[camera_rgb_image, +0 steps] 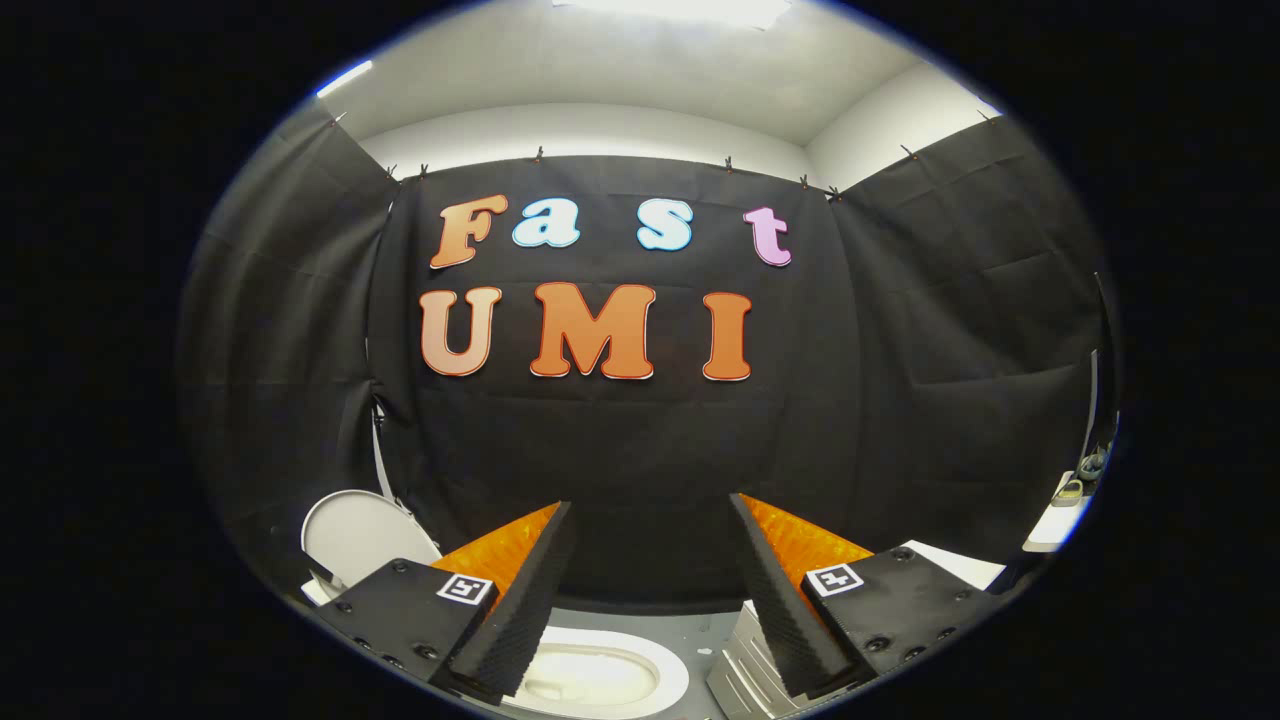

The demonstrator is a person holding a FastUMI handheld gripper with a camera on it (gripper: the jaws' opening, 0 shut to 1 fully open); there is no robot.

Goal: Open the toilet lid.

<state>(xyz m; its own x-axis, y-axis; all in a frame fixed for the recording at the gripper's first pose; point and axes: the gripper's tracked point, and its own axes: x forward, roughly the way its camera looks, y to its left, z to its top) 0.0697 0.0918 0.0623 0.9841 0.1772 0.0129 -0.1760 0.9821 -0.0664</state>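
Gripper [650, 560] spread wide, holding nothing; toilet lid [362, 535] upright, bowl [600, 675] below fingers, seemingly empty.

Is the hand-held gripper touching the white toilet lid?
Apart. In the gripper view, the hand-held gripper has its fingers spread open and holds nothing, while the toilet lid stands raised off to the left, with a gap between them.

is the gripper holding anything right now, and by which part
Nothing is held. The hand-held gripper is open, its fingers spread with empty space between them, above the white ceramic toilet bowl. The white oval plastic toilet lid stands raised, untouched.
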